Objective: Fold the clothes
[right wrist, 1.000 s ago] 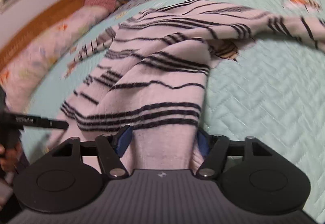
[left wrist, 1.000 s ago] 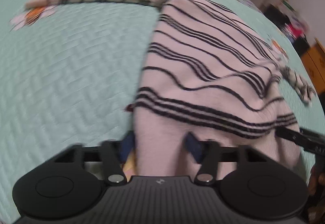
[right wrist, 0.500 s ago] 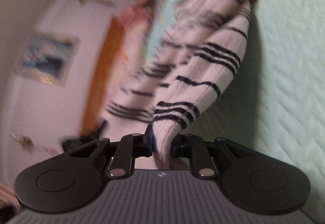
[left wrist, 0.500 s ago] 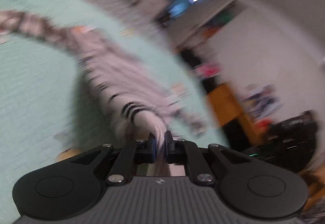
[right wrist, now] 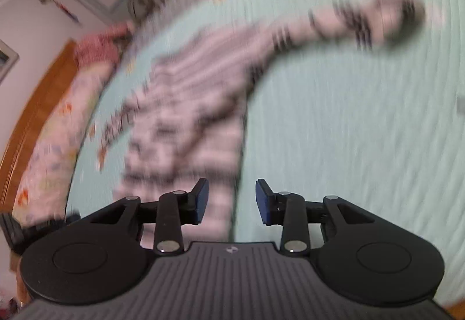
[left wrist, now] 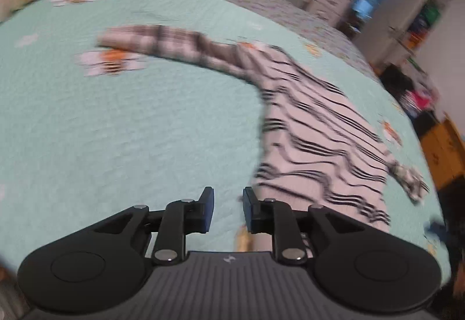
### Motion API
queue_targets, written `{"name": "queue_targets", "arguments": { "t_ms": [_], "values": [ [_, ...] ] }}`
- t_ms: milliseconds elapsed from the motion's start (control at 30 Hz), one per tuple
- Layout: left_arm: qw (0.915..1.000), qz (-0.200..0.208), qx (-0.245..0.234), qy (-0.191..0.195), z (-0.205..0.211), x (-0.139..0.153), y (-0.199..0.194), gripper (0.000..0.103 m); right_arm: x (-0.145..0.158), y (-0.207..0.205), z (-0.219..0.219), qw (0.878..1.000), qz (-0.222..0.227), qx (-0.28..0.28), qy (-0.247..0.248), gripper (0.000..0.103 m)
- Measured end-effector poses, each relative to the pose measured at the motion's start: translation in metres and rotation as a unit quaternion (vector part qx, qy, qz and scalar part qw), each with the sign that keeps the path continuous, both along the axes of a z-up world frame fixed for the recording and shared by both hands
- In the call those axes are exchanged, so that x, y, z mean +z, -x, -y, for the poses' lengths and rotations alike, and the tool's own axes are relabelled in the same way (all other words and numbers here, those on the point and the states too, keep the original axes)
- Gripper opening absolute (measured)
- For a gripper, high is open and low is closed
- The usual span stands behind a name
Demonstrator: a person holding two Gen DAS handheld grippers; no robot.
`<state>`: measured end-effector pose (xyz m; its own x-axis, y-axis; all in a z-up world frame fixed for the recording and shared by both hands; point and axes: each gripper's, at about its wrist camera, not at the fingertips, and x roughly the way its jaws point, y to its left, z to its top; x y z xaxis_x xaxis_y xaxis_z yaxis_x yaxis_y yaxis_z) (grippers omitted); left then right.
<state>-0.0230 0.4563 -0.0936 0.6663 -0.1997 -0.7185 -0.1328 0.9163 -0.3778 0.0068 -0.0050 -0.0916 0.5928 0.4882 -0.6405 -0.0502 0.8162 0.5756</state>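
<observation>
The striped sweater [left wrist: 316, 143] lies spread on the mint quilt [left wrist: 130, 131], body running away from both claws, one sleeve [left wrist: 162, 38] flung far out sideways; the left gripper [left wrist: 228, 203] has just been opening, nothing between its jaws, the hem just right of it; the right gripper [right wrist: 231, 198] has likewise just been opening and holds nothing, the hem just left of it; I judge both hands about equally near.

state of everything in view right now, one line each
striped sweater: lying spread on the bed, one sleeve stretched out sideways, held by neither gripper
left gripper: open, jaws just opening, nothing between them
right gripper: open, jaws just opening, pads clear of the cloth
mint quilt: laid flat over the bed
</observation>
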Motion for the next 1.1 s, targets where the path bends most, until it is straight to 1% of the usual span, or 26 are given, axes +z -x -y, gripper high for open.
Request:
{"name": "queue_targets", "arguments": {
  "t_ms": [33,67,133,200,267,367,433,467,500,533,567,600,633,700,733,800,833,867,900,933,1000,1033,1067,1100],
  "values": [
    [0.9998,0.001,-0.016,0.009,0.007,-0.004,-0.012,0.021,0.008,-0.017,-0.004,1.000,0.017,0.004,0.011,0.058],
    [0.9994,0.002,-0.031,0.018,0.014,-0.008,-0.024,0.021,0.014,-0.036,-0.012,0.999,0.038,0.013,0.026,0.061],
    [0.9978,0.004,-0.058,0.032,0.029,-0.017,-0.050,0.022,0.021,-0.086,-0.030,0.994,0.080,0.037,0.066,0.063],
    [0.9959,0.006,-0.079,0.043,0.047,-0.027,-0.080,0.021,0.015,-0.148,-0.046,0.991,0.094,0.052,0.084,0.063],
    [0.9934,-0.001,-0.099,0.059,0.062,-0.036,-0.113,0.021,-0.003,-0.216,-0.060,0.991,0.089,0.066,0.079,0.064],
    [0.9876,-0.019,-0.132,0.083,0.080,-0.050,-0.164,0.021,-0.035,-0.314,-0.078,0.988,0.077,0.096,0.092,0.064],
    [0.9834,-0.029,-0.153,0.093,0.091,-0.059,-0.196,0.021,-0.058,-0.356,-0.090,0.986,0.057,0.117,0.105,0.064],
    [0.9821,-0.033,-0.157,0.098,0.094,-0.061,-0.205,0.021,-0.070,-0.377,-0.097,0.985,0.045,0.127,0.111,0.064],
    [0.9808,-0.037,-0.161,0.104,0.097,-0.064,-0.214,0.021,-0.077,-0.384,-0.099,0.984,0.043,0.137,0.101,0.065],
    [0.9795,-0.041,-0.164,0.110,0.100,-0.067,-0.222,0.021,-0.081,-0.386,-0.099,0.984,0.045,0.147,0.086,0.059],
    [0.9782,-0.048,-0.165,0.117,0.101,-0.069,-0.226,0.022,-0.081,-0.380,-0.100,0.983,0.053,0.155,0.082,0.042],
    [0.9776,-0.056,-0.164,0.120,0.100,-0.069,-0.227,0.023,-0.079,-0.371,-0.103,0.982,0.064,0.161,0.081,0.011],
    [0.9770,-0.063,-0.162,0.123,0.100,-0.070,-0.228,0.024,-0.072,-0.354,-0.113,0.975,0.089,0.175,0.105,0.011],
    [0.9760,-0.087,-0.158,0.122,0.097,-0.069,-0.226,0.024,-0.056,-0.315,-0.140,0.952,0.148,0.207,0.170,0.011],
    [0.9750,-0.100,-0.156,0.122,0.096,-0.068,-0.225,0.024,-0.051,-0.293,-0.159,0.933,0.180,0.231,0.207,0.011],
    [0.9717,-0.127,-0.151,0.130,0.093,-0.065,-0.221,0.024,-0.047,-0.246,-0.193,0.889,0.240,0.272,0.279,0.011],
    [0.9704,-0.138,-0.148,0.133,0.092,-0.063,-0.218,0.024,-0.049,-0.227,-0.203,0.869,0.256,0.287,0.310,0.011],
    [0.9699,-0.146,-0.142,0.133,0.091,-0.060,-0.217,0.025,-0.052,-0.213,-0.211,0.855,0.263,0.297,0.333,0.011],
    [0.9694,-0.154,-0.136,0.134,0.091,-0.058,-0.215,0.026,-0.056,-0.208,-0.214,0.852,0.261,0.298,0.343,0.011],
    [0.9693,-0.159,-0.132,0.134,0.091,-0.055,-0.214,0.026,-0.060,-0.205,-0.215,0.852,0.257,0.296,0.348,0.011],
    [0.9701,-0.164,-0.126,0.127,0.092,-0.050,-0.216,0.026,-0.064,-0.209,-0.214,0.858,0.238,0.286,0.353,0.011],
    [0.9713,-0.164,-0.124,0.120,0.092,-0.047,-0.218,0.027,-0.065,-0.214,-0.214,0.860,0.231,0.286,0.354,0.012],
    [0.9723,-0.164,-0.123,0.113,0.093,-0.044,-0.222,0.028,-0.064,-0.217,-0.212,0.864,0.225,0.285,0.347,0.015],
    [0.9731,-0.163,-0.121,0.108,0.094,-0.041,-0.227,0.028,-0.062,-0.221,-0.211,0.871,0.216,0.289,0.332,0.022]
  ]
}}
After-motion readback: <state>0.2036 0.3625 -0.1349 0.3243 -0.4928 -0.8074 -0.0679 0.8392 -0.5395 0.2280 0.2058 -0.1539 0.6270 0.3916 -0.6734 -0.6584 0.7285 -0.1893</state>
